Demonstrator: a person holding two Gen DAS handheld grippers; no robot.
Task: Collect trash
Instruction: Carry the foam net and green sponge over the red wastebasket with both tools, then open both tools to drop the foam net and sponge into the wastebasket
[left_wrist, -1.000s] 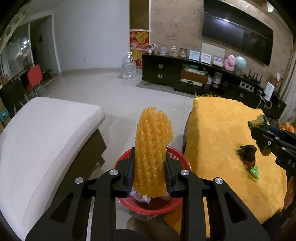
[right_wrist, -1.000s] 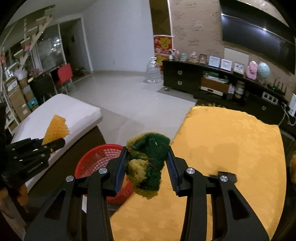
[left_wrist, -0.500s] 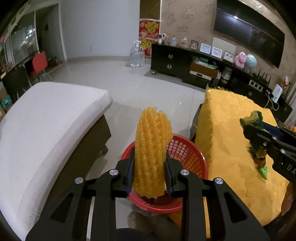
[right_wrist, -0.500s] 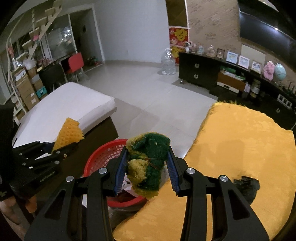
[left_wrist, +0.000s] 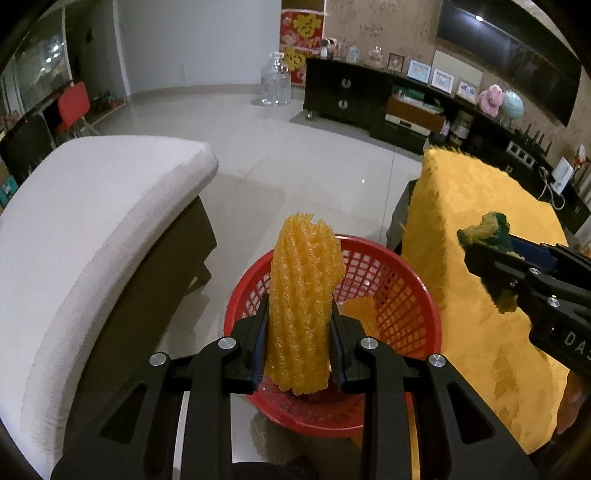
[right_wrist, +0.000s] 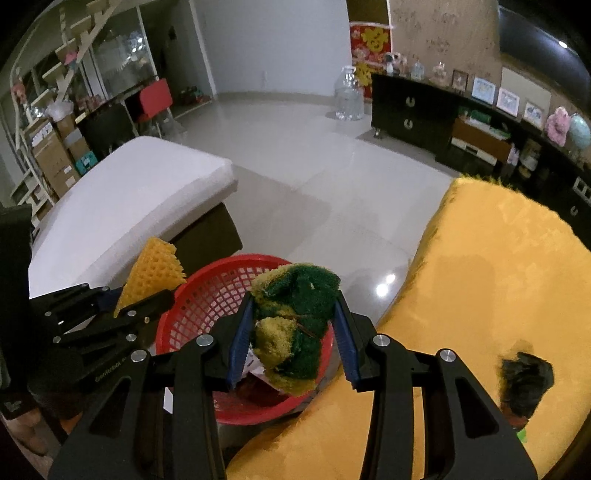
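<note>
My left gripper (left_wrist: 299, 347) is shut on an orange foam net sleeve (left_wrist: 303, 299) and holds it upright over the near rim of the red mesh basket (left_wrist: 399, 295) on the floor. My right gripper (right_wrist: 293, 332) is shut on a crumpled green and yellow scouring sponge (right_wrist: 291, 321), held above the basket (right_wrist: 207, 295) at the edge of the table with the yellow cloth (right_wrist: 491, 280). The right gripper with the sponge (left_wrist: 484, 229) shows at the right of the left wrist view. The basket holds some trash, partly hidden.
A dark crumpled scrap (right_wrist: 524, 380) lies on the yellow cloth at the right. A white cushioned bench (left_wrist: 92, 221) stands left of the basket. Beyond lie a tiled floor, a black TV cabinet (left_wrist: 369, 103) and a large water bottle (left_wrist: 275, 85).
Both grippers have moved toward the basket with their loads. The basket now lies further under both of them, and the right gripper has left the dark scrap behind on the cloth.
</note>
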